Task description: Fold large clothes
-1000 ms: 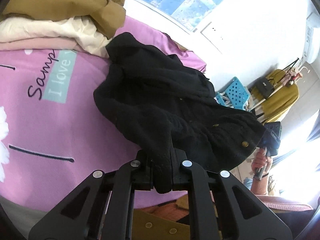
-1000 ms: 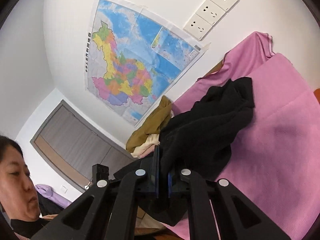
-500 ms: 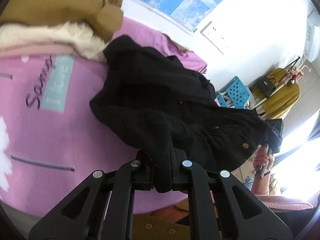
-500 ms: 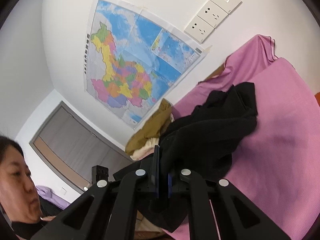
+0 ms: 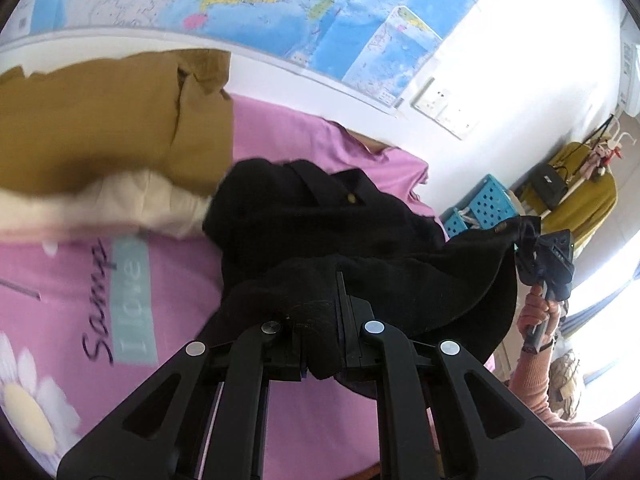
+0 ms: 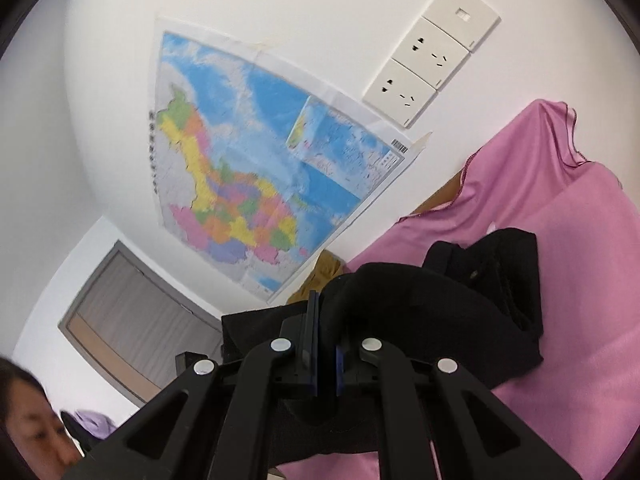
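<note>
A black buttoned coat (image 5: 320, 232) hangs partly lifted over the pink bedsheet (image 5: 172, 276). My left gripper (image 5: 320, 320) is shut on a thick fold of its near edge. In the left wrist view the right gripper (image 5: 548, 256) shows at the right, held by a hand in a pink sleeve, pinching the coat's other end. From the right wrist view, my right gripper (image 6: 324, 344) is shut on the black coat (image 6: 420, 312), whose far part still rests bunched on the pink sheet (image 6: 580, 300).
Folded brown (image 5: 100, 128) and cream (image 5: 120, 204) clothes are piled at the back left of the bed. A map (image 6: 260, 176) and wall sockets (image 6: 432, 56) hang above. Blue crates (image 5: 480, 208) and a rack with a yellow garment (image 5: 576, 196) stand to the right. A person (image 6: 32, 420) is close by.
Both grippers have risen and carried the coat's held edge toward the wall and the clothes pile. The coat is now doubled over itself, more bunched than before.
</note>
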Motion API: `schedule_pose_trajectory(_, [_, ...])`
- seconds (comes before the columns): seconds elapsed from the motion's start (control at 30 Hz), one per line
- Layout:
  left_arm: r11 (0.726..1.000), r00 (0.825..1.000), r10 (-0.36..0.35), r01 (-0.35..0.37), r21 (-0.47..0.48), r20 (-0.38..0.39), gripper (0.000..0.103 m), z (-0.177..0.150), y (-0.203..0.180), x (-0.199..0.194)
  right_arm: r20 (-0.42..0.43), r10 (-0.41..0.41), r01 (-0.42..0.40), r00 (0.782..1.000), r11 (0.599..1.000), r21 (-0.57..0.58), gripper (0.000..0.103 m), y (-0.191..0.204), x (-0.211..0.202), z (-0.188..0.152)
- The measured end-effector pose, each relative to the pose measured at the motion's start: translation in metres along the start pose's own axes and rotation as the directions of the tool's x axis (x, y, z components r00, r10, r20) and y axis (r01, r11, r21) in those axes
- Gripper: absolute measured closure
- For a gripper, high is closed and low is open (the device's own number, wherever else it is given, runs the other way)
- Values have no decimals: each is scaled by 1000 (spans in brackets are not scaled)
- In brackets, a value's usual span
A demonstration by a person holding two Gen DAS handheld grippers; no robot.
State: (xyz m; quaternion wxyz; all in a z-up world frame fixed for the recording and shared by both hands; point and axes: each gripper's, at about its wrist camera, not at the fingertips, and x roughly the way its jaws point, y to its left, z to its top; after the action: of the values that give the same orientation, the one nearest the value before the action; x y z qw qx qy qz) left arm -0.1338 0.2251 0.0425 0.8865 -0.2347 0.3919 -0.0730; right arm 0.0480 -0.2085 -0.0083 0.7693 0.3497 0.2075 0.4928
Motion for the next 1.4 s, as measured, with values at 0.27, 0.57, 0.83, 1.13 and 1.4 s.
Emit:
schedule_pose_trajectory(0.27, [1000,1000,16,-16,-19,-13,93,51,6,18,-9,-49,50,999,998,27,97,-10,33,40])
schedule_pose_trajectory(0.57, [998,996,61,-63,-31,-64,93,92,13,55,-37,-110,113,993,989,91,97,-42,65,67])
schedule_pose_trajectory(0.83, [994,991,99,-102,-25,-95,93,106,17,80,-54,-143,149,988,982,117,97,-58,77,75])
schedule_pose_trajectory(1.13, [991,983,104,-115,-70,-148,91,121,32,110,-77,-184,195,980,965,176,97,-87,93,81])
schedule_pose_trajectory(1.4, [984,972,113,-139,-113,-208,87,132,48,143,-128,-268,292,955,926,240,96,-122,118,81])
